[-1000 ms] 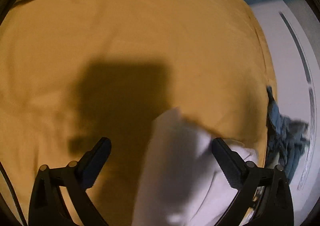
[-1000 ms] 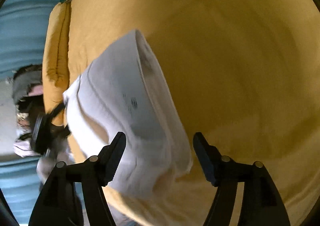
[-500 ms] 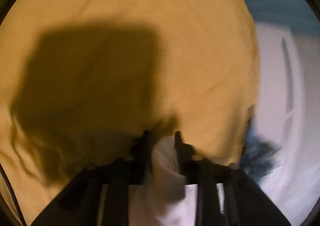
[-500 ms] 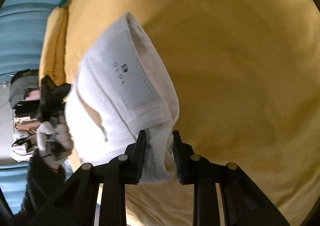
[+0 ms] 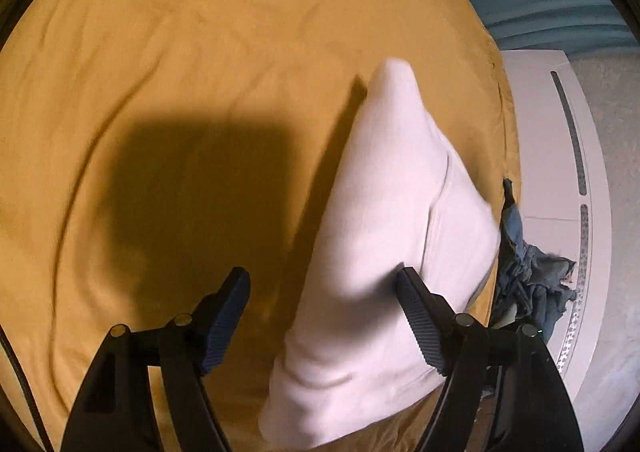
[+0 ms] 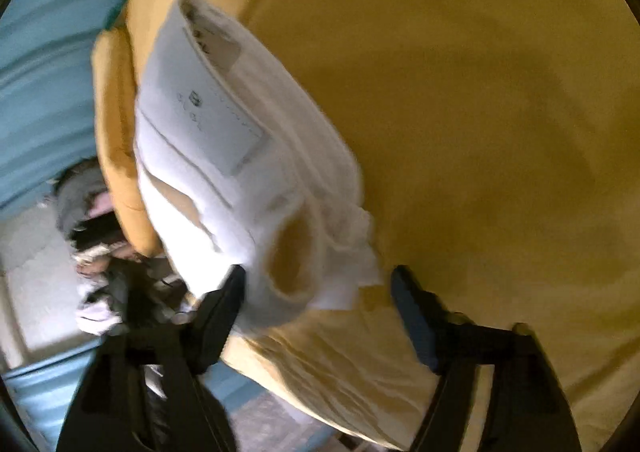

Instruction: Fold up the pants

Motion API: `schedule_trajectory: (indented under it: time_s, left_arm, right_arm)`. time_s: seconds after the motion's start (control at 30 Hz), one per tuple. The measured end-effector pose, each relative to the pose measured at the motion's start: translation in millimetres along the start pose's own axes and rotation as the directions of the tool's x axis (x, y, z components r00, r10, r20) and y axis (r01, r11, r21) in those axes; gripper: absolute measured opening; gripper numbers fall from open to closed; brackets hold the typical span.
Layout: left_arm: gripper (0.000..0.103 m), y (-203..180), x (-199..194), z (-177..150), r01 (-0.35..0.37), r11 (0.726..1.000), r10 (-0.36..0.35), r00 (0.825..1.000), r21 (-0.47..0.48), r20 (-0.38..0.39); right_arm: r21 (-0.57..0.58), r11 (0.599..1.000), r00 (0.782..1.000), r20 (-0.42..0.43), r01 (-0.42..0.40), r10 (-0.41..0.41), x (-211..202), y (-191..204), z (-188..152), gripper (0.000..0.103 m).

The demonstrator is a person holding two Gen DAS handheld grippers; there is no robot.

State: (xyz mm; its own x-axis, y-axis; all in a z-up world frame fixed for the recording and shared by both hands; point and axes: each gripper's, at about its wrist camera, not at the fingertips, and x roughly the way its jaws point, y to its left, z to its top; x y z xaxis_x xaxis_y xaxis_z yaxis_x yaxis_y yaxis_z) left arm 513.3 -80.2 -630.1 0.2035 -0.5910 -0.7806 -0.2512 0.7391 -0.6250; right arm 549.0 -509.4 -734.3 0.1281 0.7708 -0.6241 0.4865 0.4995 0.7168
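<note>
The left gripper [image 5: 322, 310] and right gripper [image 6: 316, 306] both stand apart, gripping nothing. The folded white pants [image 5: 384, 244] lie at the frame's lower right on the yellow sheet [image 5: 200, 72]. Best to smooth their edges square before finishing.

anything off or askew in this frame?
Nothing damaged or spilled. The folded white pants lie near the edge of the yellow sheet; both tools, left and right, are open. One oddity: a blue garment lies crumpled beside the bed, off the sheet.
</note>
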Motion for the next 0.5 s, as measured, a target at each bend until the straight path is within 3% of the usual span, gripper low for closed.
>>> schedule_trajectory:
  time_s: [0.07, 0.17, 0.23, 0.33, 0.4, 0.5]
  left_arm:
    - [0.074, -3.4, -2.0, -7.2, -0.029, 0.999, 0.029, 0.999, 0.013, 0.019]
    - [0.081, -11.1, -5.0, -10.9, -0.011, 0.999, 0.011, 1.000, 0.049, 0.005]
    - [0.082, -21.6, 1.2, -7.9, -0.011, 0.996, 0.013, 1.000, 0.094, -0.022]
    - [0.082, -31.7, -0.9, -5.7, -0.025, 0.985, 0.037, 0.997, 0.169, -0.069]
    - [0.080, -39.1, -16.5, 2.2, -0.045, 0.974, 0.059, 0.997, 0.224, -0.058]
    - [0.081, -45.2, -29.5, 19.8, -0.007, 0.980, 0.011, 1.000, 0.197, -0.019]
  right_arm:
    - [-0.055, 0.998, 0.998, 0.068, 0.017, -0.013, -15.6, 20.9, -4.7, 0.022]
    - [-0.130, 0.990, 0.986, 0.162, 0.063, -0.042, -45.9, 45.4, -15.8, 0.021]
    - [-0.131, 0.980, 0.973, 0.196, 0.150, -0.123, -54.5, 39.8, -14.9, 0.021]
    - [-0.051, 0.975, 0.962, 0.183, 0.215, -0.203, -45.9, 1.1, 7.3, 0.021]
    - [-0.015, 0.974, 0.964, 0.146, 0.228, -0.223, -21.0, -12.2, 14.6, 0.021]
    - [-0.069, 0.952, 0.949, 0.135, 0.297, -0.286, -3.8, -0.8, 20.7, 0.022]
